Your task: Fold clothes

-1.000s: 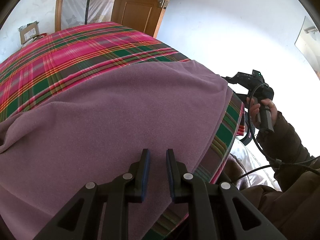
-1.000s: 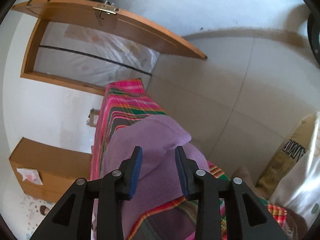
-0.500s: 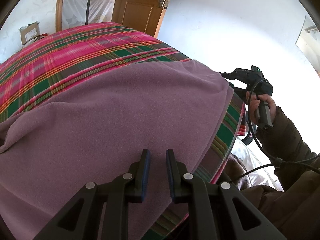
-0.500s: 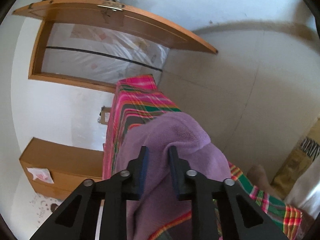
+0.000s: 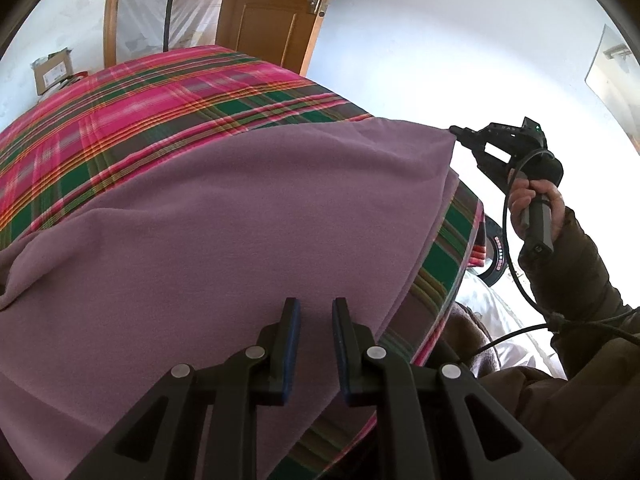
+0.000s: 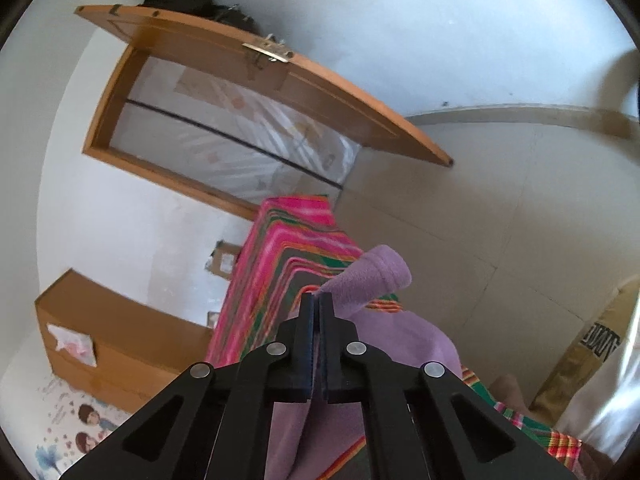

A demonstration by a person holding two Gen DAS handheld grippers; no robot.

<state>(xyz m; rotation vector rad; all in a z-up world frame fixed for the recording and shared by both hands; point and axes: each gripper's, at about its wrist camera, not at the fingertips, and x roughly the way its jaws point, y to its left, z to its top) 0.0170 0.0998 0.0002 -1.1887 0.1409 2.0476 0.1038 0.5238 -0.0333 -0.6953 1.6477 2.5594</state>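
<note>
Purple fleece garment [image 5: 224,216] lay spread over a plaid-covered bed [image 5: 120,120], right gripper [image 6: 319,300] had just clamped onto the garment's far corner, lifting it, left gripper [image 5: 312,308] hovered over the near edge, jaws slightly parted, grasping nothing.

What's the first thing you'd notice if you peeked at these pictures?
The bright pink and green checked cloth covering the bed, with a big purple garment spread over it. At the garment's far corner, the right gripper has its jaws shut on the purple fabric, lifting it.
</note>
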